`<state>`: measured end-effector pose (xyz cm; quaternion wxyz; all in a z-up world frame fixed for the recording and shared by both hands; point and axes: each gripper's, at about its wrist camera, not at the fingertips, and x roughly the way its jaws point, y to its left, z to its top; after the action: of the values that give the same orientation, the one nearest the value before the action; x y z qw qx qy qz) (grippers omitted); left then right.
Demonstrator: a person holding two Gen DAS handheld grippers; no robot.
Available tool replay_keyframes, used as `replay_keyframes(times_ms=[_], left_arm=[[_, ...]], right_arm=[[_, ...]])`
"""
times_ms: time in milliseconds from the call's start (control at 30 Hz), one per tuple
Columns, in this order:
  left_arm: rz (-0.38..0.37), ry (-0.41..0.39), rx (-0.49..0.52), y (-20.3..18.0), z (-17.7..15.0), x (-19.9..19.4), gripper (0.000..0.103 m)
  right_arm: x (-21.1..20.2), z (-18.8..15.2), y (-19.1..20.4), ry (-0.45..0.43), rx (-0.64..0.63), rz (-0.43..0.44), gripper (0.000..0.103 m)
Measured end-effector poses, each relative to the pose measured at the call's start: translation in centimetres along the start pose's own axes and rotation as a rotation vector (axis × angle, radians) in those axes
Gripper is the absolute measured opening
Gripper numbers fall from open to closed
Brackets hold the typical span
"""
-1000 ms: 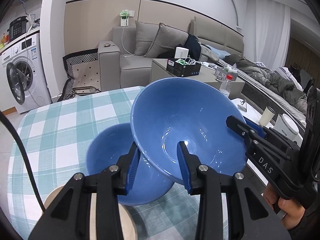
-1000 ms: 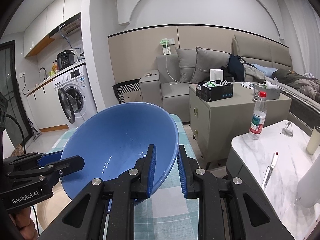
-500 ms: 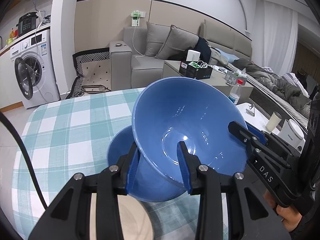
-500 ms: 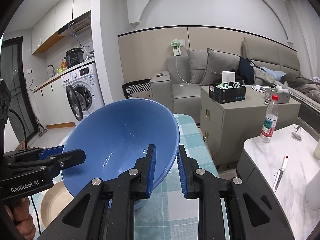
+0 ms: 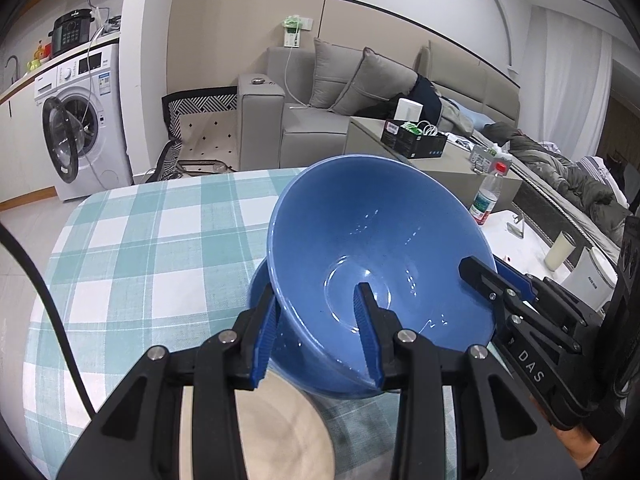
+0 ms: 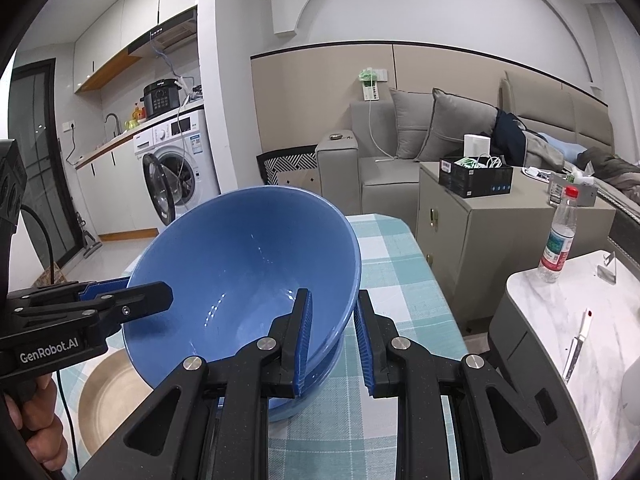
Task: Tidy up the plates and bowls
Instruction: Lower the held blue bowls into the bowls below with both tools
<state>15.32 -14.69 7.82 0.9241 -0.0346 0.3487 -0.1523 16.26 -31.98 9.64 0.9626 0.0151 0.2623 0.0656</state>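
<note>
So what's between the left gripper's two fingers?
The rim of the held blue bowl: in the left wrist view, the left gripper has one finger inside it, one outside.

- A washing machine (image 6: pixel 176 168) stands with its door open.
- A grey sofa (image 5: pixel 320 120) carries two cushions.
- A water bottle (image 6: pixel 558 236) stands on the marble table (image 6: pixel 560 312).
- A checked tablecloth (image 5: pixel 160 248) covers the near table.

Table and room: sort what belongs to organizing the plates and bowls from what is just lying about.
Job:
- held blue bowl, rim gripped by left gripper and right gripper
- second blue bowl beneath it
- beige plate

Lying about:
- water bottle
- black box
- knife
- washing machine
</note>
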Motion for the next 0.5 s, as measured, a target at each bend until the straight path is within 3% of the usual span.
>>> replay_keyframes(times_ms=[500], left_arm=[[0.036, 0.058, -0.026, 1.7, -0.9, 2.4, 0.037]], right_arm=[[2.3, -1.4, 1.5, 0.057, -0.049, -0.015, 0.022]])
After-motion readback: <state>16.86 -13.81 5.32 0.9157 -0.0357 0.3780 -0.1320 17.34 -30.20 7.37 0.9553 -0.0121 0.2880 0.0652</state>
